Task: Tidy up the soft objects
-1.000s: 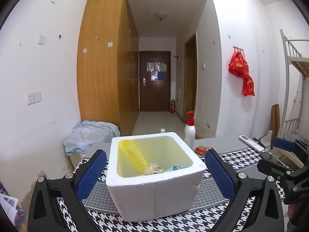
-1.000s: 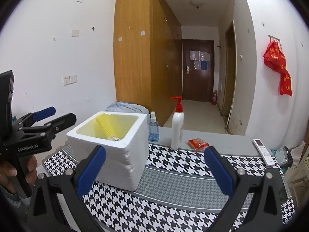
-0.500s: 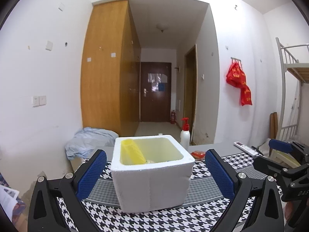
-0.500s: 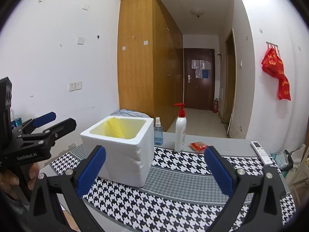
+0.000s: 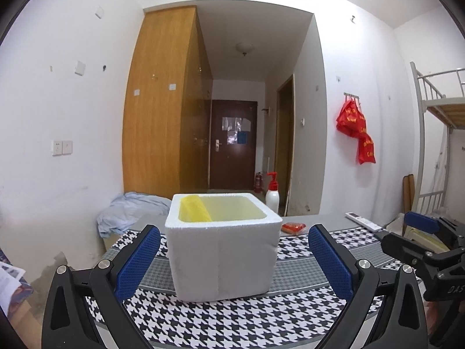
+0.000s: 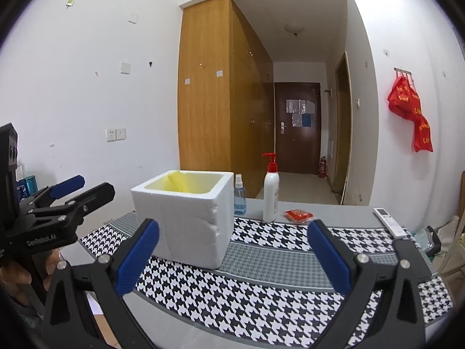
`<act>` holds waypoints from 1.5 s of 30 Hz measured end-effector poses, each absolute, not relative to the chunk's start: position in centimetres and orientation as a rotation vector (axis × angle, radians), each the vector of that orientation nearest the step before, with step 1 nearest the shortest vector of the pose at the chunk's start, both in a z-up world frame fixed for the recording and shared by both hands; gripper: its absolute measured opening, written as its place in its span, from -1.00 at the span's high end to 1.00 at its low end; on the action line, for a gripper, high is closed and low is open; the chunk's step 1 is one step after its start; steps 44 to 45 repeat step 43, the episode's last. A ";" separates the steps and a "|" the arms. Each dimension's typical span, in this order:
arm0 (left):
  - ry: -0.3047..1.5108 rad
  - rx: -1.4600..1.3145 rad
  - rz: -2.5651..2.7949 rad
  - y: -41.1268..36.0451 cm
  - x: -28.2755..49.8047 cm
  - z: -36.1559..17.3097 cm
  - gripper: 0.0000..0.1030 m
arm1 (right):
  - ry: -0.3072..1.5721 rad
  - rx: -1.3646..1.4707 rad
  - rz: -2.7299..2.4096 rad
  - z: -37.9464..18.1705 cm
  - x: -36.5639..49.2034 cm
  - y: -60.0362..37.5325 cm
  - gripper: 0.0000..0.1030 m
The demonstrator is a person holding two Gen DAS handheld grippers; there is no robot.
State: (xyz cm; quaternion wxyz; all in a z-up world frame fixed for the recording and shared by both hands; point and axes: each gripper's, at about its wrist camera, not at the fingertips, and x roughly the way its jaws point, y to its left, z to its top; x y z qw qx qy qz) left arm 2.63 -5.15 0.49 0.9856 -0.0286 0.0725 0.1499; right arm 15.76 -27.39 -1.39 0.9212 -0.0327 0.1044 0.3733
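Dormitory room: bunk bed point(image 5: 441, 110), wooden wardrobe point(image 5: 162, 101).

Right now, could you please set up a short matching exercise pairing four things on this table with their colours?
Things:
1. foam box
2. pump bottle
3. spray bottle
4. packet

Colours:
A. clear blue
B. red all over
C. white with a yellow inside
D. white with a red pump

Pairs: 1-C, 2-D, 3-A, 4-B
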 end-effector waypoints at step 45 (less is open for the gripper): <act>0.174 -0.043 0.339 -4.3 2.1 -1.7 -0.98 | 0.255 -0.068 0.784 -3.6 15.5 -27.2 -1.00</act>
